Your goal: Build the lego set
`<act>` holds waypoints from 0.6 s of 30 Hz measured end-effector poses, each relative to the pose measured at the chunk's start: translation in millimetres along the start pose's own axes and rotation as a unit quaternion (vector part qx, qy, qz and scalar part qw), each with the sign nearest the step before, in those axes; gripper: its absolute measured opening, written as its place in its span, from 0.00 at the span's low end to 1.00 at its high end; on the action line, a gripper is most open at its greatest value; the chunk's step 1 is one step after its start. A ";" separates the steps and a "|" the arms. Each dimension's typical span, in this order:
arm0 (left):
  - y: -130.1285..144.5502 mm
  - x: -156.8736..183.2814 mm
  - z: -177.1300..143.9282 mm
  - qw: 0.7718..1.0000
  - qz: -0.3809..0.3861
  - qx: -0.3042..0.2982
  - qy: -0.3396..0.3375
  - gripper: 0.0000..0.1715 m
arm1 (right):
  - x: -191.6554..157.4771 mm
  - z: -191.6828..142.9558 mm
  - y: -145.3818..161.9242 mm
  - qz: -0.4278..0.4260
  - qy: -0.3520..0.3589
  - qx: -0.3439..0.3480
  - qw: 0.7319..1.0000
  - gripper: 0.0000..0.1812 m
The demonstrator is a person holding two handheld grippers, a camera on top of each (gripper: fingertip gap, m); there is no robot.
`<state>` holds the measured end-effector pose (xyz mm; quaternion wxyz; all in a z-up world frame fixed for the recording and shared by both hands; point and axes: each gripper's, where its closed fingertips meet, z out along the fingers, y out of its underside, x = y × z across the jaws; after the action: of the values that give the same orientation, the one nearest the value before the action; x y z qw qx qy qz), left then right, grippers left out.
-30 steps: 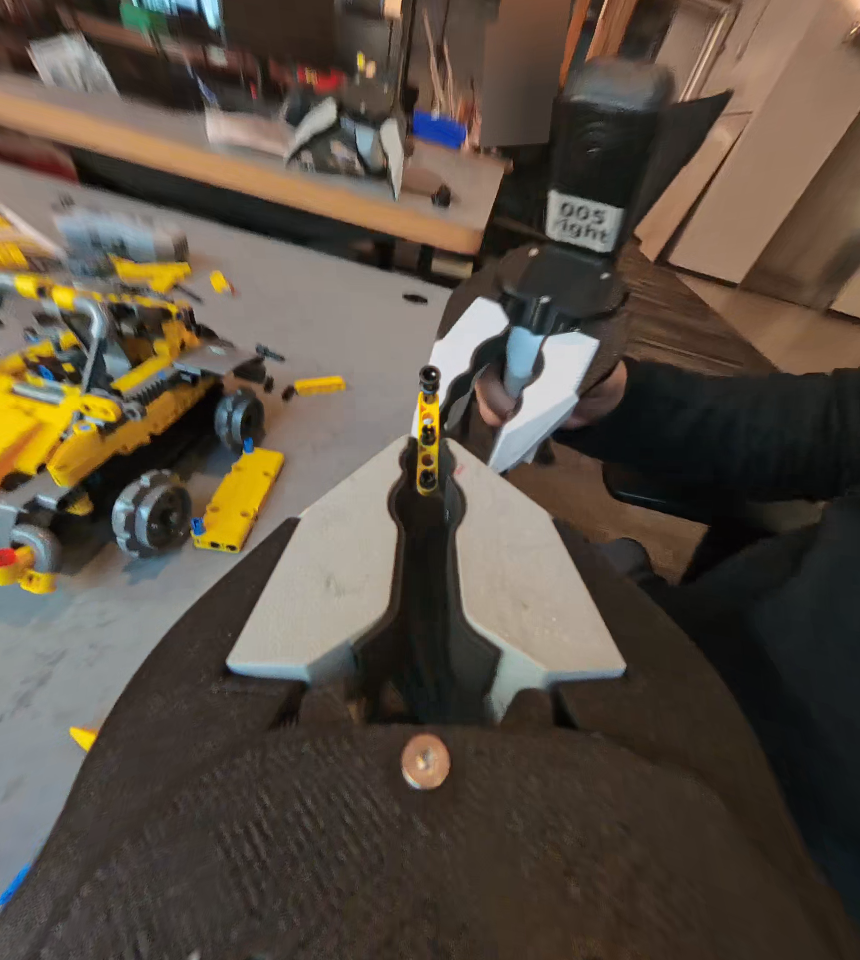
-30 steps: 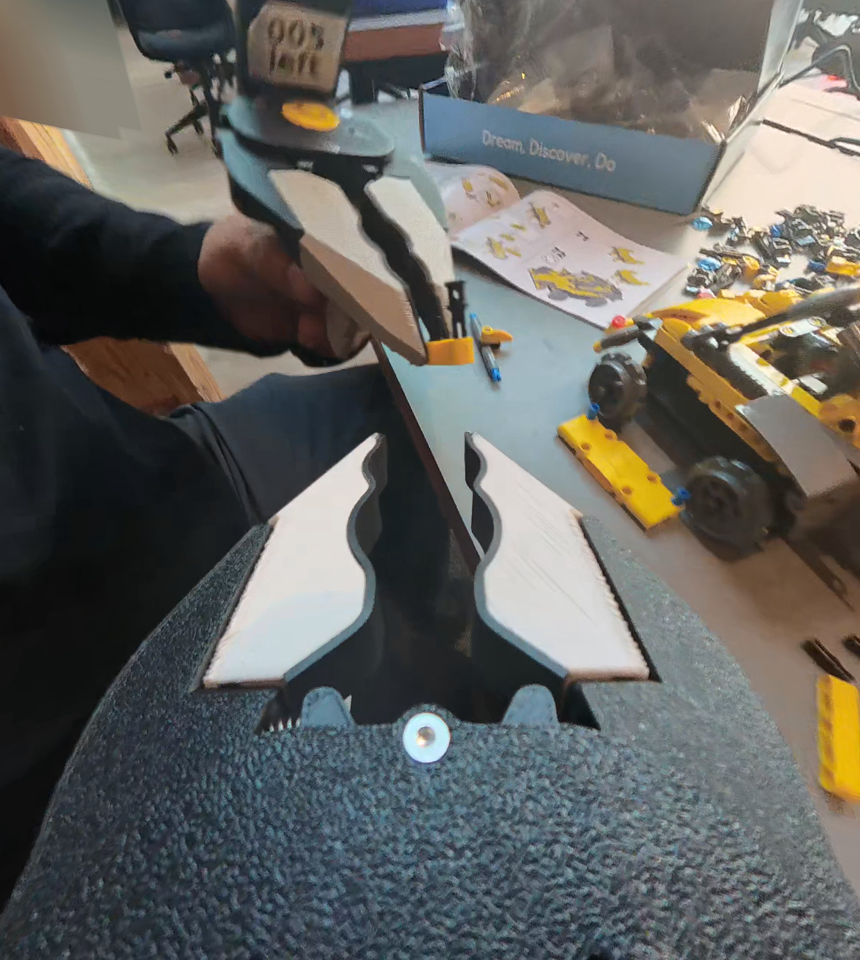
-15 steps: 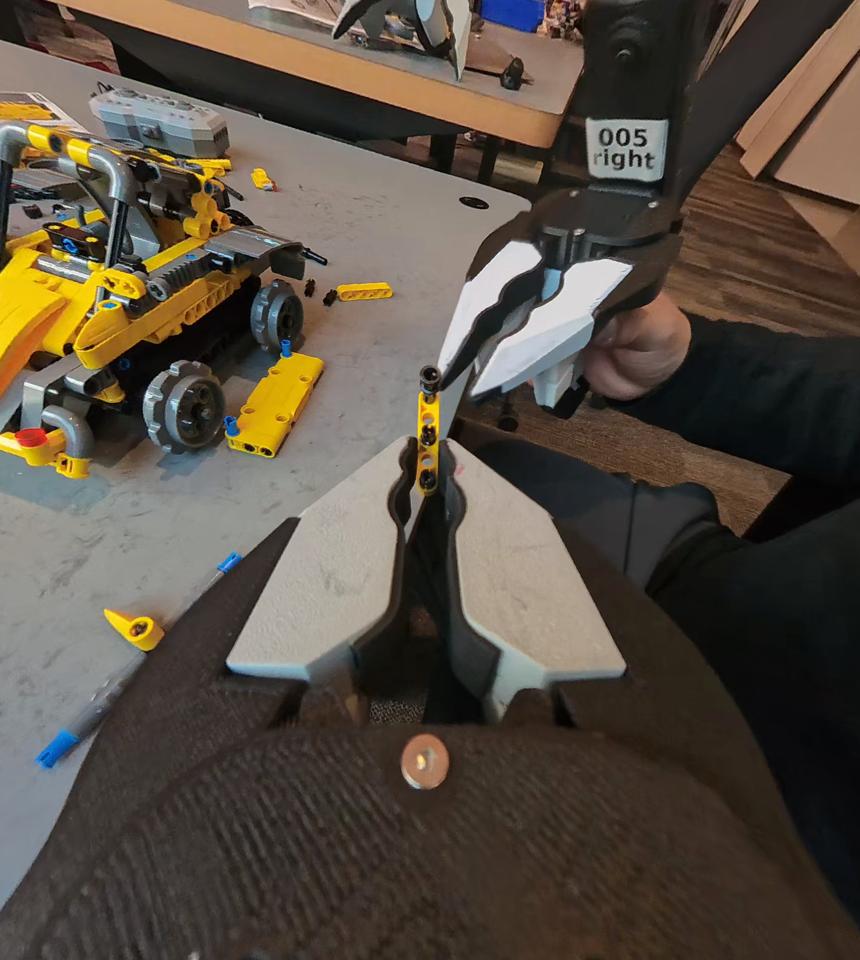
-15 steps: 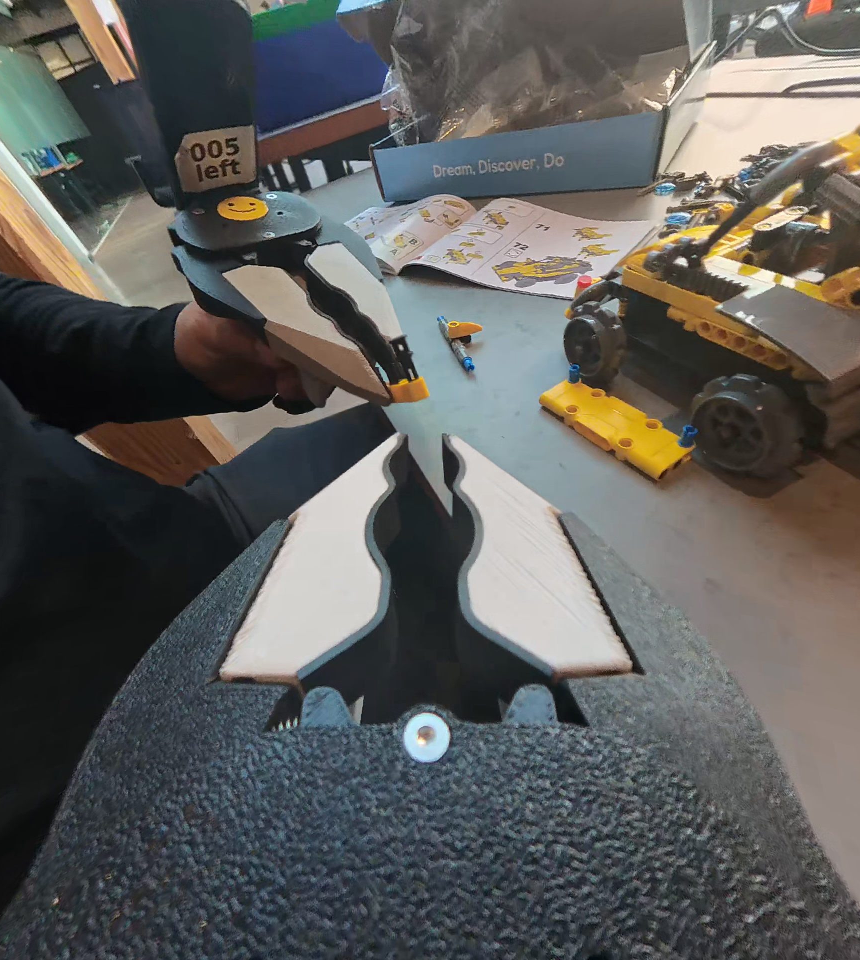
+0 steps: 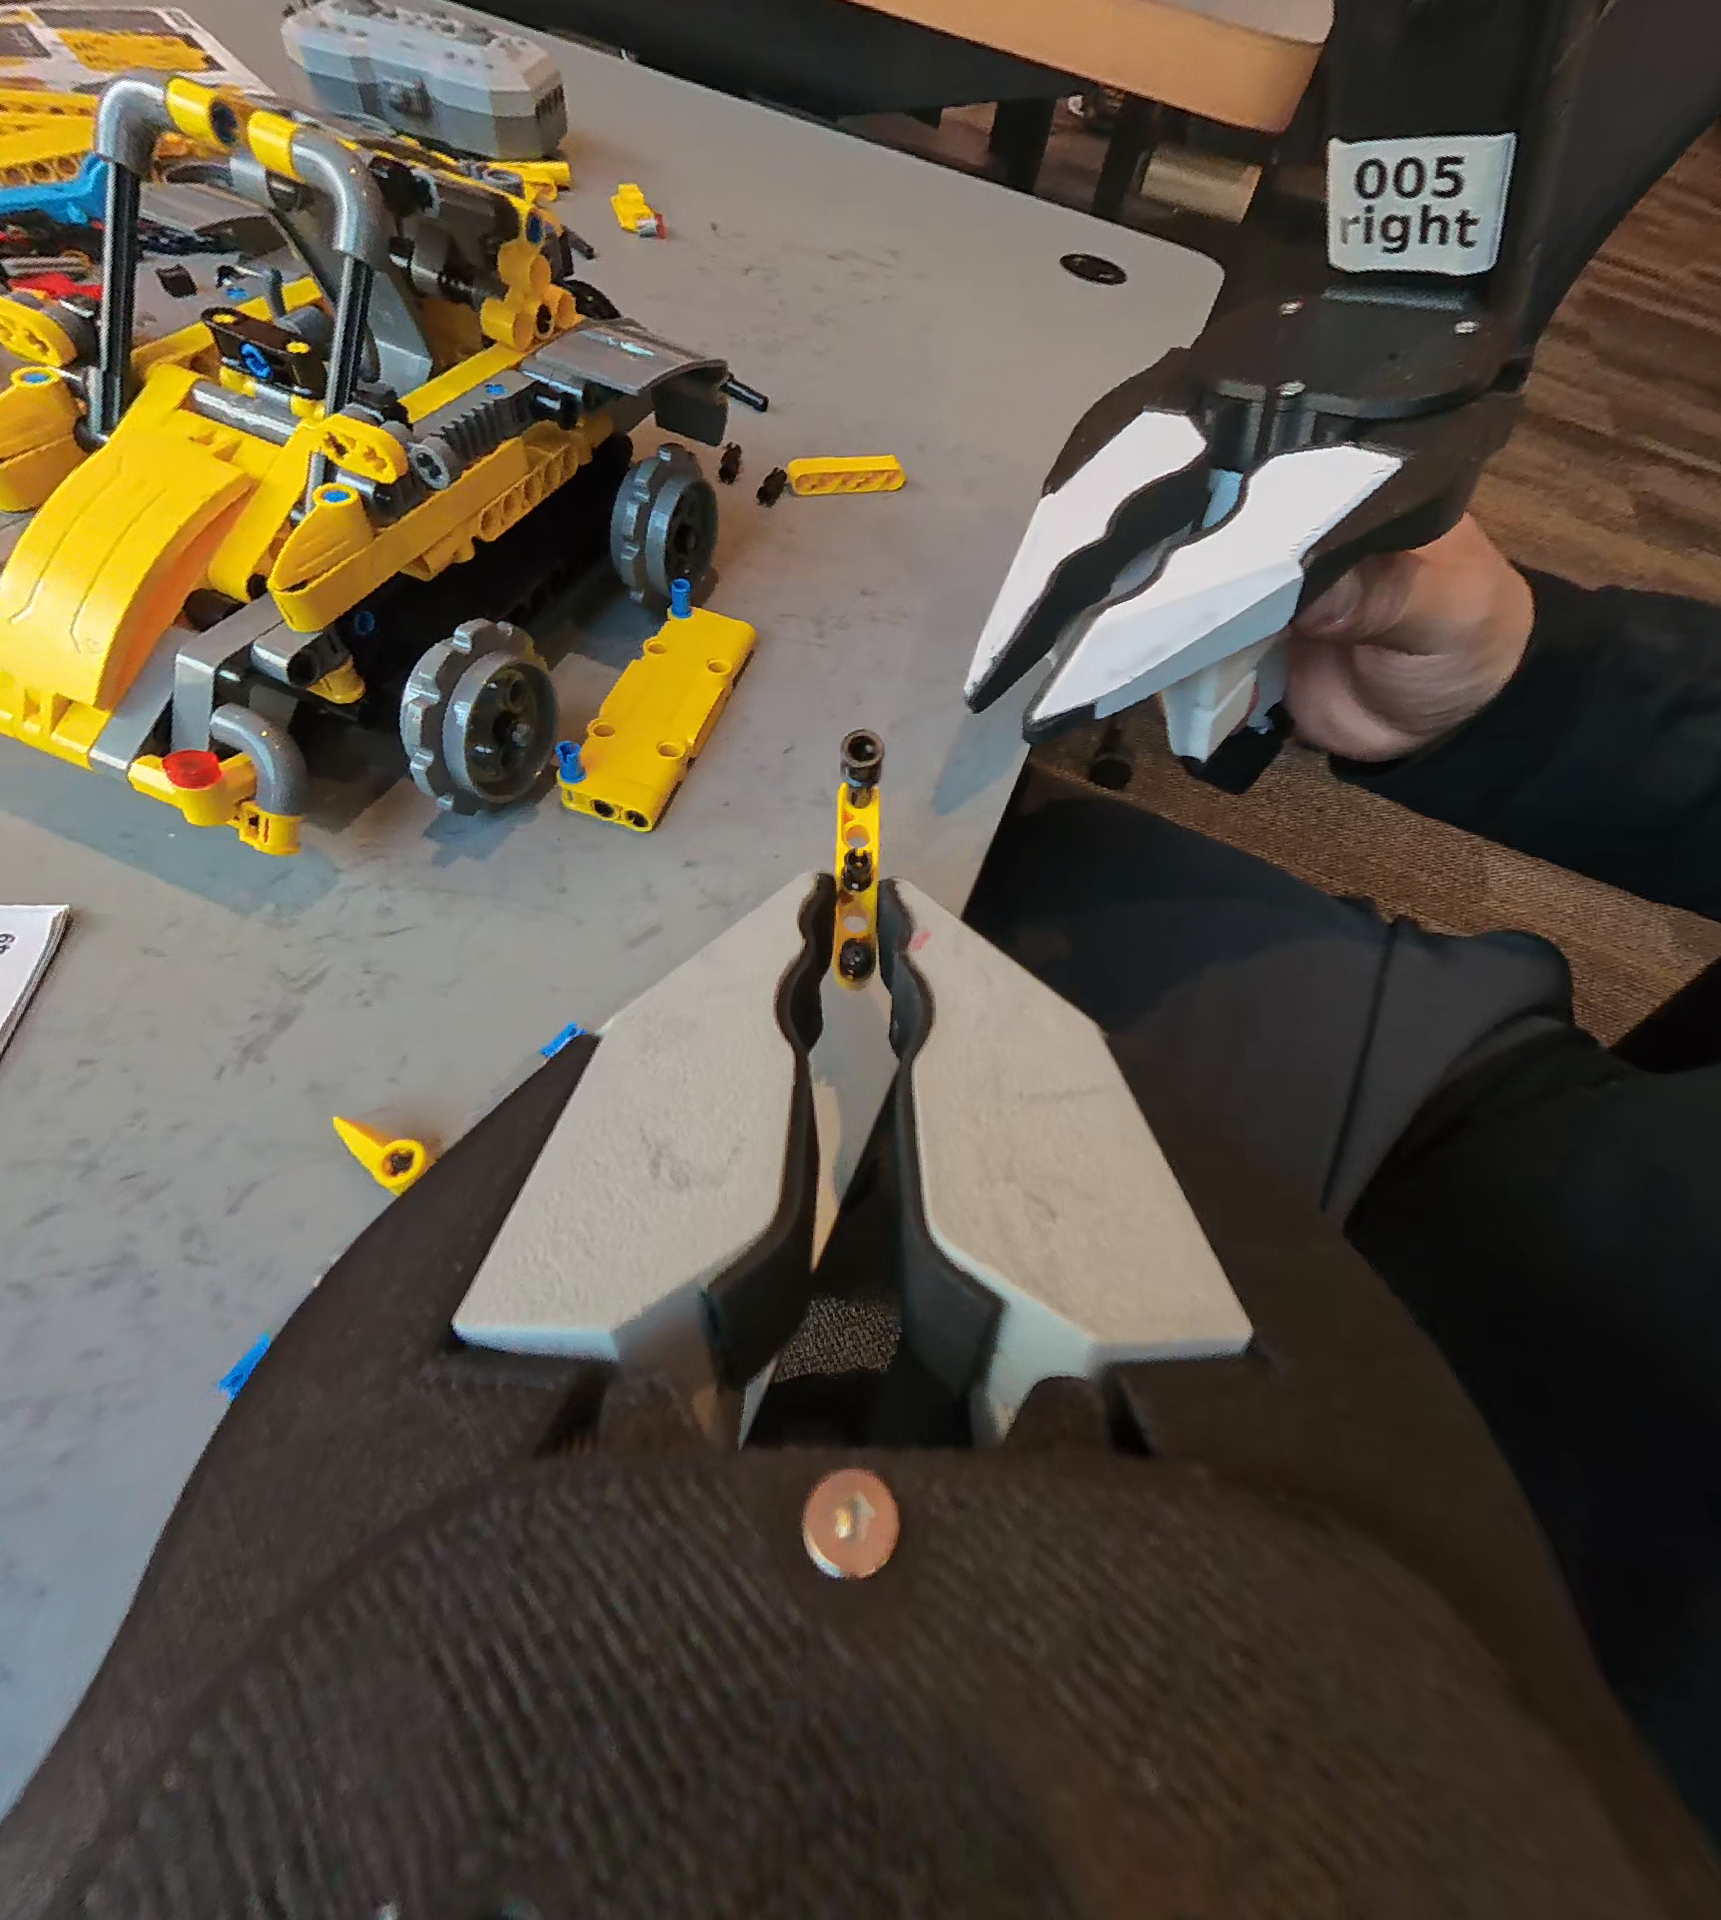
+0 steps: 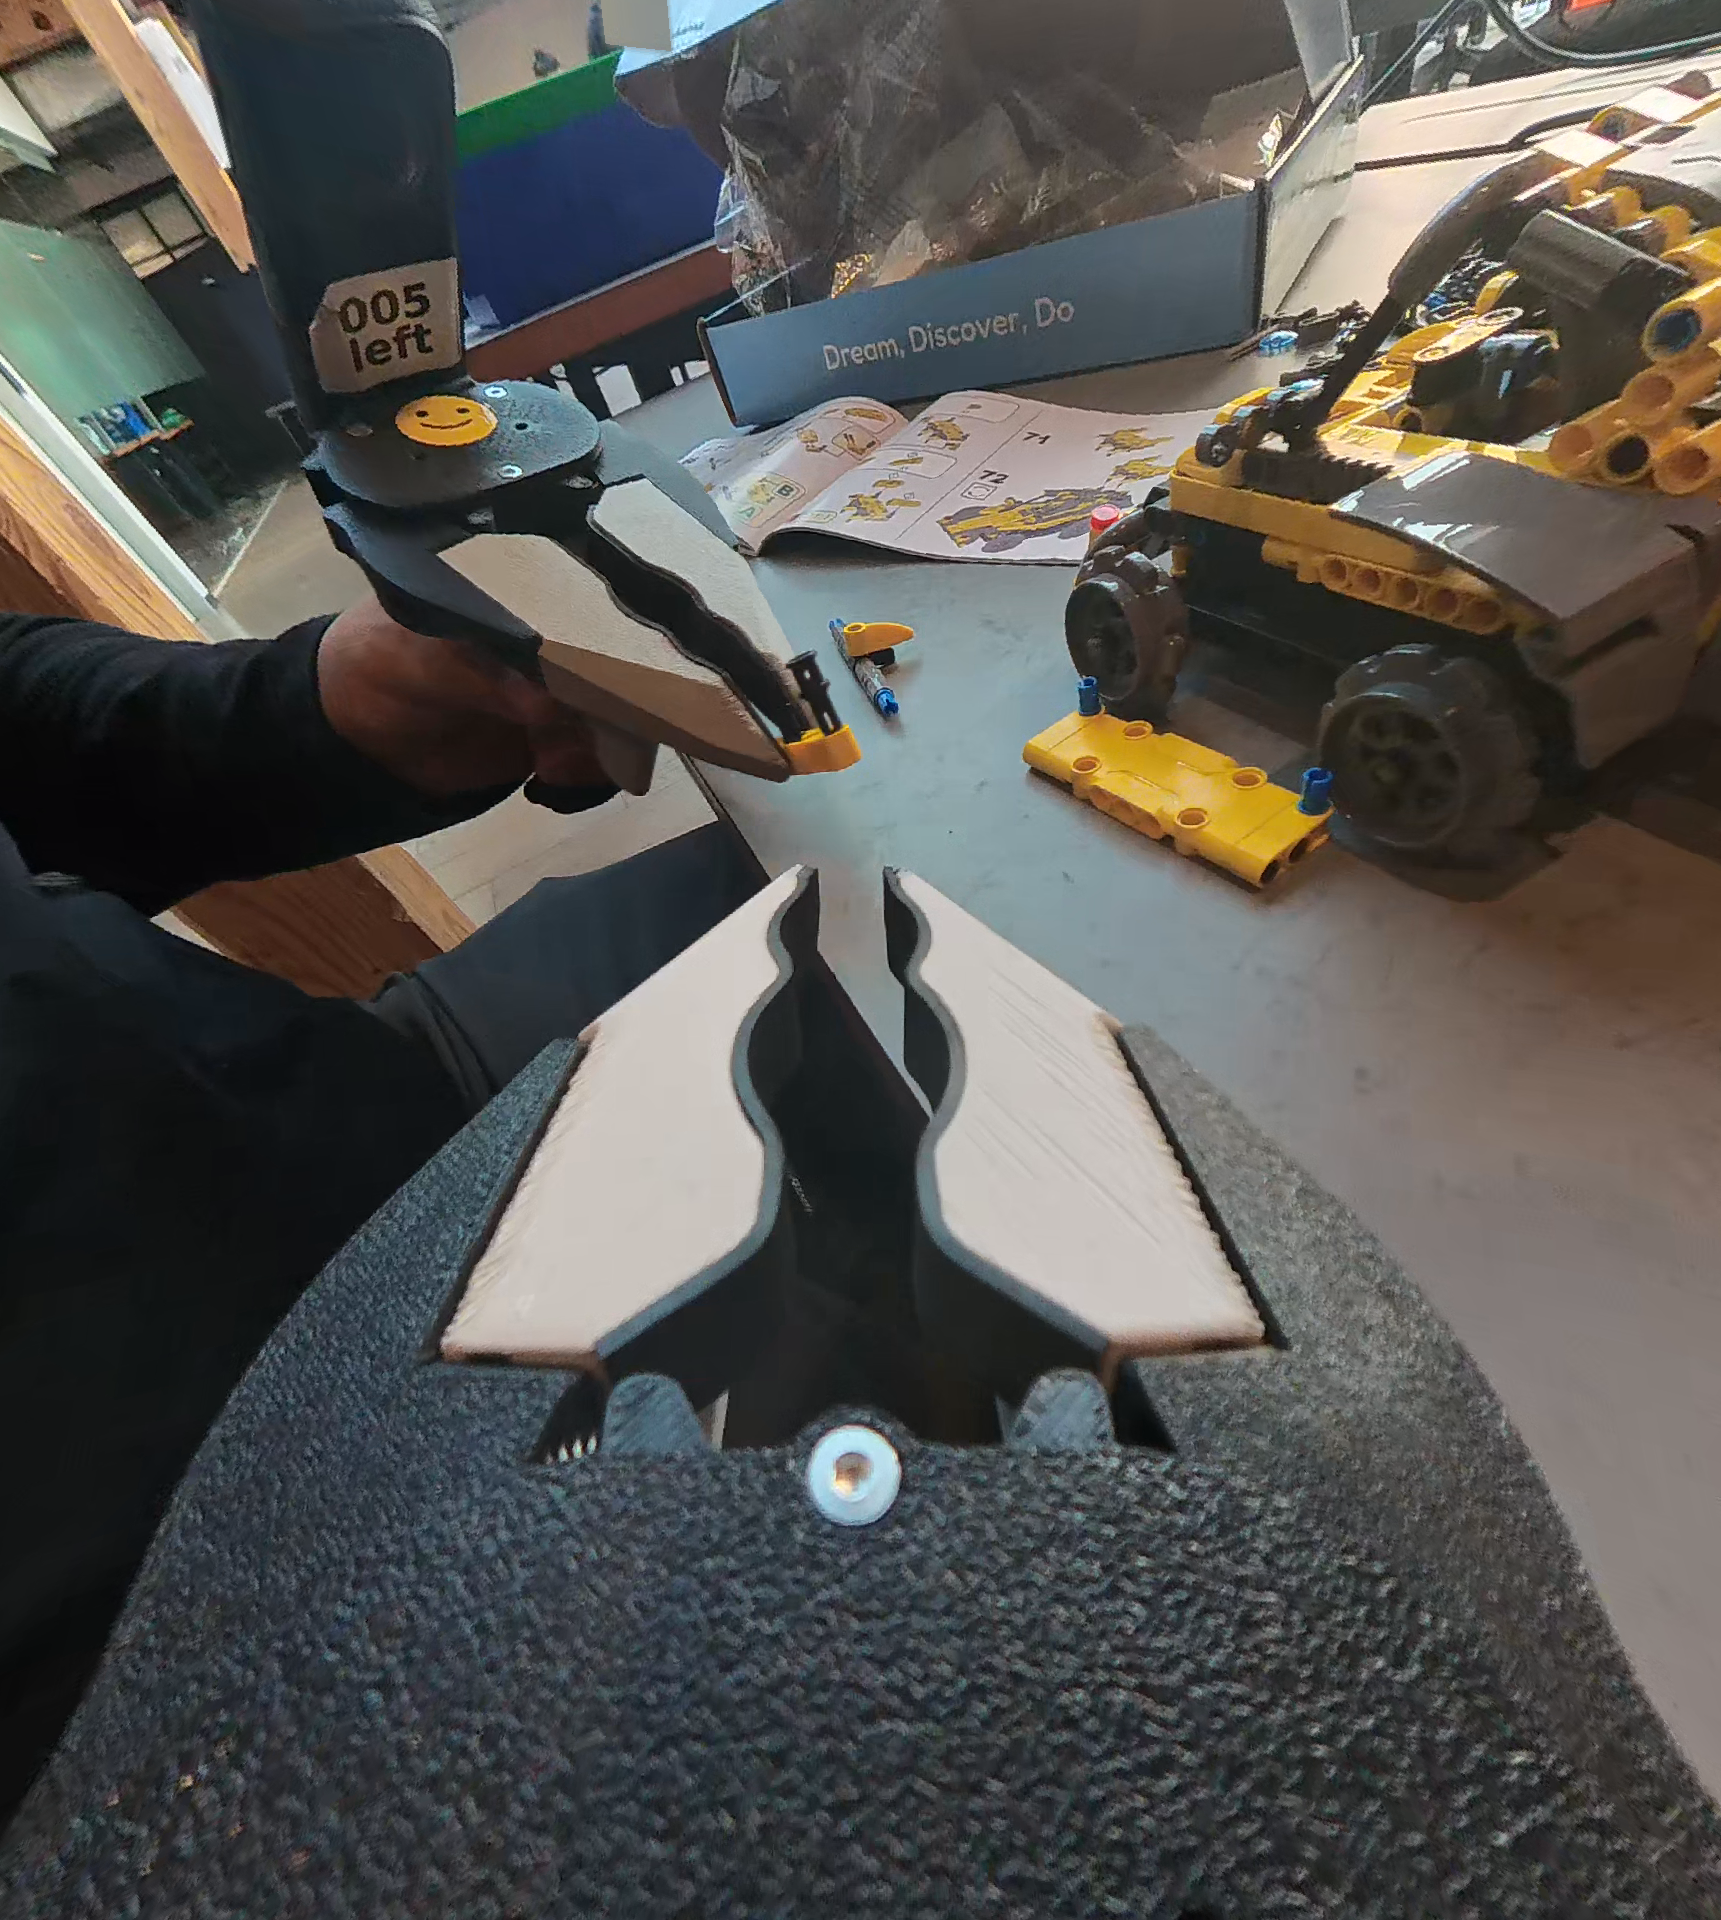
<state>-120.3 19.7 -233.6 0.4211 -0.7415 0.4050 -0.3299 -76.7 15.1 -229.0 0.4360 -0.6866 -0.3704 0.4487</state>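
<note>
In the left wrist view the left gripper (image 5: 851, 904) is clamped on a small yellow beam (image 5: 854, 883), which stands upright out of the tips with a black pin (image 5: 860, 753) at its far end. Held by its lower half like this, the beam's pin end stays free and exposed, over the near edge of the counter (image 5: 887, 343). At about one o'clock from the beam, a little farther off, the right gripper (image 5: 1007, 691) hangs over the counter edge with its tips pointing down toward the pin, apart from it; its fingers look close together and carry nothing. At ten o'clock, farther back, a yellow panel (image 5: 664, 696) lies flat just beside the wheels of a yellow toy vehicle (image 5: 243, 488), near at hand to both grippers.

The right wrist view shows what the left cannot: the right gripper's (image 6: 851, 883) own jaws stand narrowly parted with only the counter visible between them. It also shows the beam (image 6: 820, 746) from the side, pinched at the very tips of the left gripper (image 6: 783, 727), and a person's hand (image 6: 440, 707) on that tool's handle. Beyond, at twelve o'clock, lie an open booklet (image 6: 939, 468) and a blue box (image 6: 991, 322). The left view alone shows a loose yellow wedge piece (image 5: 378, 1148) at nine o'clock.
</note>
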 end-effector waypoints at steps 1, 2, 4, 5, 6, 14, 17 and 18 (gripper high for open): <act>0.2 -1.1 -0.2 1.000 -0.003 -0.001 -0.001 0.03 | 0.0 0.0 0.1 0.000 0.000 0.000 1.000 0.07; 0.5 -2.3 -0.5 1.000 -0.006 -0.001 -0.003 0.03 | 0.0 0.0 0.1 0.000 0.001 0.000 1.000 0.07; 1.3 -5.5 -1.2 1.000 -0.010 -0.005 -0.009 0.03 | -0.2 0.4 0.2 -0.001 0.001 0.000 1.000 0.07; 2.0 -7.4 -1.6 1.000 -0.010 -0.008 -0.013 0.03 | -0.4 0.6 0.4 -0.002 0.002 -0.001 1.000 0.07; 2.7 -9.8 -2.2 1.000 -0.009 -0.013 -0.020 0.03 | -0.4 0.8 0.5 -0.004 0.002 -0.002 1.000 0.07; 6.4 -12.4 -5.1 0.999 0.013 -0.048 -0.019 0.02 | -0.3 0.0 -0.2 -0.001 -0.001 0.002 1.000 0.07; 2.4 4.8 -4.2 0.998 0.028 -0.038 0.029 0.02 | -3.2 1.4 -1.0 -0.003 -0.004 0.002 1.000 0.09; 0.5 13.1 -4.4 0.997 0.038 -0.031 0.053 0.03 | -5.4 2.3 -1.1 -0.006 -0.007 0.000 1.000 0.10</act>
<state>-118.2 6.4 -230.2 0.3882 -0.7198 0.4645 -0.3399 -80.7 11.3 -226.9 0.4358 -0.6817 -0.3772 0.4507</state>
